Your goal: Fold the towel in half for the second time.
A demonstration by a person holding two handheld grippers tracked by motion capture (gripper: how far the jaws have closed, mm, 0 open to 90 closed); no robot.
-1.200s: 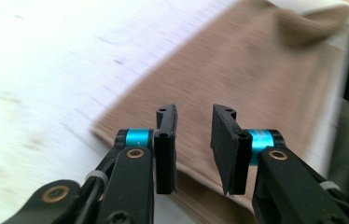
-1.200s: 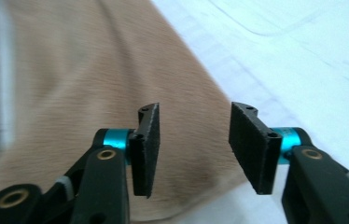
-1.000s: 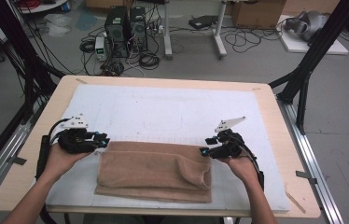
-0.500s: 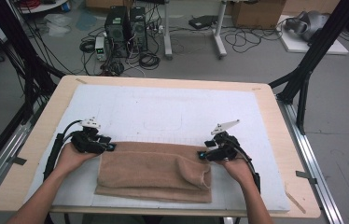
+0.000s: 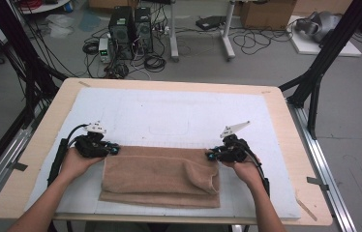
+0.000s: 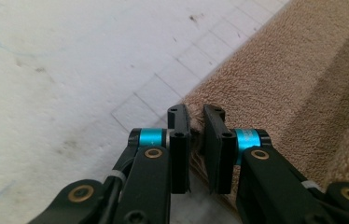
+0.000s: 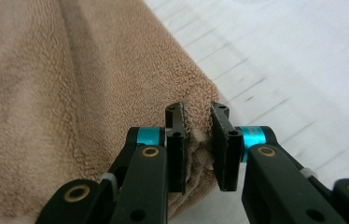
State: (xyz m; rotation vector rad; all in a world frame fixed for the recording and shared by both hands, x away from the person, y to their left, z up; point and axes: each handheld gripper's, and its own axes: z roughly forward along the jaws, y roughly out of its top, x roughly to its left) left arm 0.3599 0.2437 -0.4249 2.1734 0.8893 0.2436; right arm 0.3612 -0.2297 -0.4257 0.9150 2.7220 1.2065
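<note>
The folded tan terry-cloth towel (image 5: 162, 176) lies flat on the white padded mat (image 5: 169, 116) near your edge of the light wooden table (image 5: 285, 125), its long side running left to right, with a lower layer showing along the near edge and a rounded fold bulging toward its right end. Your left gripper (image 5: 113, 150) sits at the towel's far left corner, and in the left gripper view (image 6: 196, 128) its two black jaws stand nearly together with the corner's edge pinched in the narrow gap between them, the towel spreading away to the right over the mat's faint printed grid lines. Your right gripper (image 5: 210, 155) sits at the far right corner; in the right gripper view (image 7: 196, 126) its jaws are likewise almost closed, with a bunched wad of the thick terry corner clamped between the pads, and the towel fills the left side of that view while the mat shows at the right. Both of your hands rest low on the mat just outside the towel's two ends, well apart from each other, with the black cables trailing back along your forearms. Beyond the table, computer towers (image 5: 130, 24) and loose cables lie on the grey floor.
</note>
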